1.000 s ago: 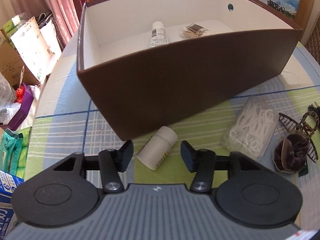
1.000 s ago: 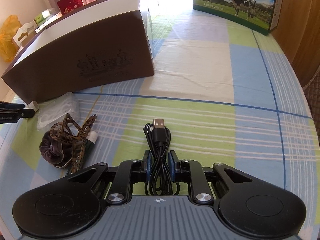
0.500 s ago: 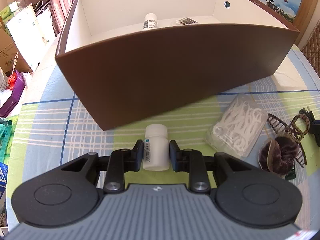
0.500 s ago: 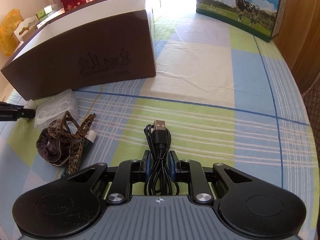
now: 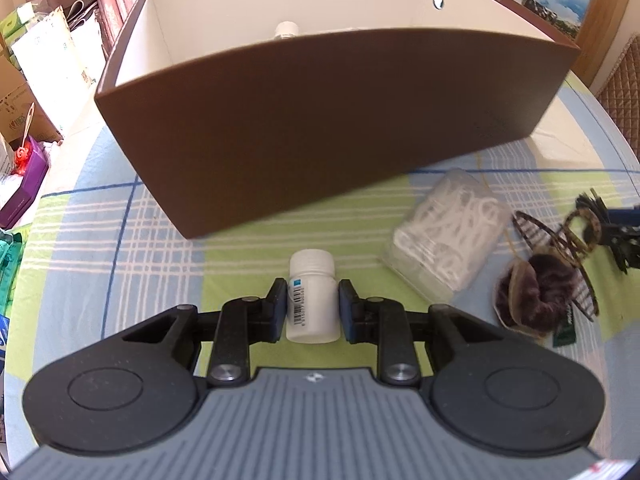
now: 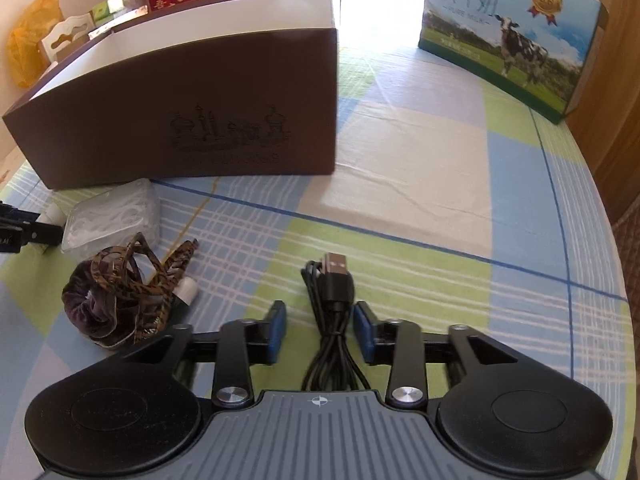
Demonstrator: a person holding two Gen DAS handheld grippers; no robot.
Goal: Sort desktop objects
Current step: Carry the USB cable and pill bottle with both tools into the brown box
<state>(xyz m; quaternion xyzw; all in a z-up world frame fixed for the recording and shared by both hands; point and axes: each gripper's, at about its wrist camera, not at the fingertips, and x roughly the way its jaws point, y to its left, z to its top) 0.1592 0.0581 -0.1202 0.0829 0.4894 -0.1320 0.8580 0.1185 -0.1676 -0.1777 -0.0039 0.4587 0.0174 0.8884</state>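
My left gripper (image 5: 312, 303) is shut on a white pill bottle (image 5: 312, 296), just in front of the brown box (image 5: 320, 120). Inside the box the top of another white bottle (image 5: 286, 30) shows. My right gripper (image 6: 320, 326) is open; a coiled black USB cable (image 6: 332, 304) lies on the cloth between its fingers, untouched by the pads. A clear box of floss picks (image 5: 448, 232) and a purple scrunchie (image 5: 536, 296) with a tortoiseshell hair claw (image 6: 136, 276) lie between the two grippers.
A checked cloth (image 6: 440, 184) covers the round table. A milk carton box (image 6: 508, 36) stands at the back right. Bags and boxes (image 5: 36, 64) stand off the table's left edge. A wooden panel (image 6: 612, 80) is at the right.
My left gripper closed on the white bottle and drew back from the box a little. My right gripper opened and let go of the cable, which now lies loose between its fingers.
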